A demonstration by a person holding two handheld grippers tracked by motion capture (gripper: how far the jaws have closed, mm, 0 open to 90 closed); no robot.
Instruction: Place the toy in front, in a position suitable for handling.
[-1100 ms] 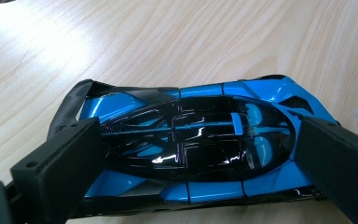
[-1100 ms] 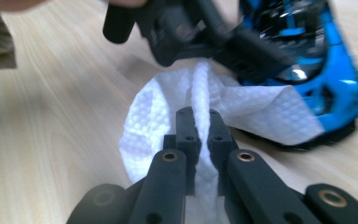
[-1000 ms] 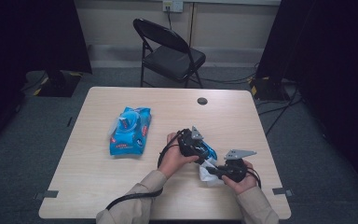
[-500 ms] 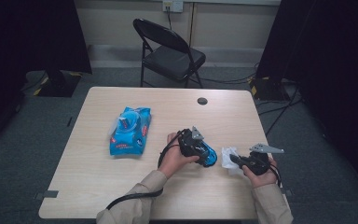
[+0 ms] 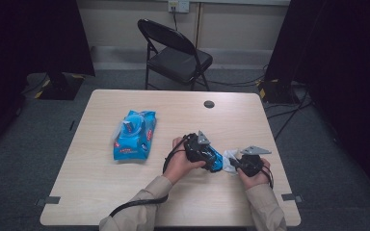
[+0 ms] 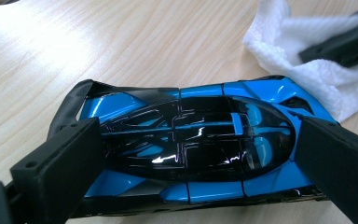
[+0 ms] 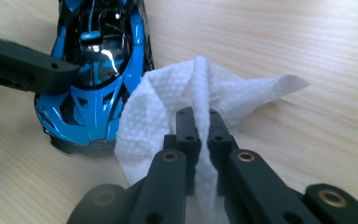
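A blue and black toy car sits on the wooden table, and my left gripper is shut on it, one jaw at each end. In the high view the car is right of the table's centre, under the left gripper. My right gripper is shut on a bunched white wipe. The wipe's edge lies against the side of the car. From above, the wipe lies between the car and the right gripper.
A blue pack of wipes lies at the table's left centre. A black round cap sits near the far edge of the table. A folding chair stands beyond it. Cables trail from both grippers.
The right gripper with the wipe swung out to the right, away from the car, then came back left against it. The left gripper and the car stayed put.
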